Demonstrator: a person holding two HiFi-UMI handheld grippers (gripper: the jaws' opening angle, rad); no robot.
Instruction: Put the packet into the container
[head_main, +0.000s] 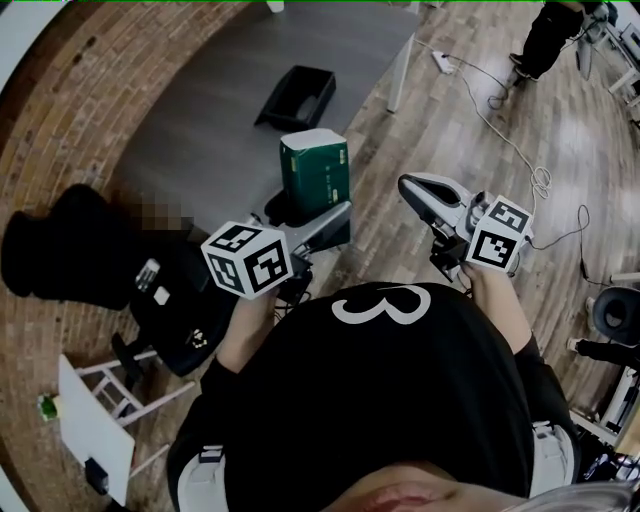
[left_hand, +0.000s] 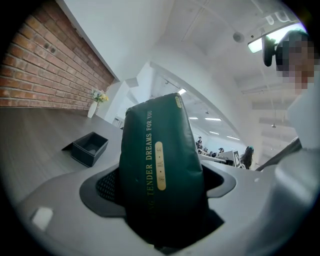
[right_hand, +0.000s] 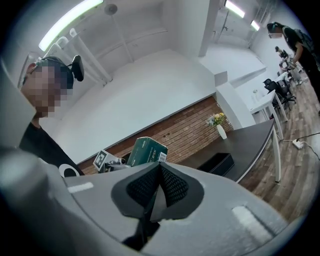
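My left gripper (head_main: 318, 222) is shut on a dark green packet (head_main: 315, 170) with gold print, held upright over the near edge of the grey table (head_main: 210, 130). In the left gripper view the packet (left_hand: 160, 172) fills the space between the jaws. A black open container (head_main: 296, 97) sits farther back on the table, and shows small at the left as the container (left_hand: 86, 148). My right gripper (head_main: 425, 195) is held to the right of the packet, off the table, shut with nothing between its pads (right_hand: 157, 187). The packet (right_hand: 146, 150) shows beyond it.
A brick wall (head_main: 60, 130) runs along the table's left side. A black chair (head_main: 165, 300) and a white stand (head_main: 95, 420) sit at lower left. Cables (head_main: 520, 150) trail over the wooden floor; a person (head_main: 545, 35) stands at far right. A vase of flowers (right_hand: 218, 125) stands on the table's far end.
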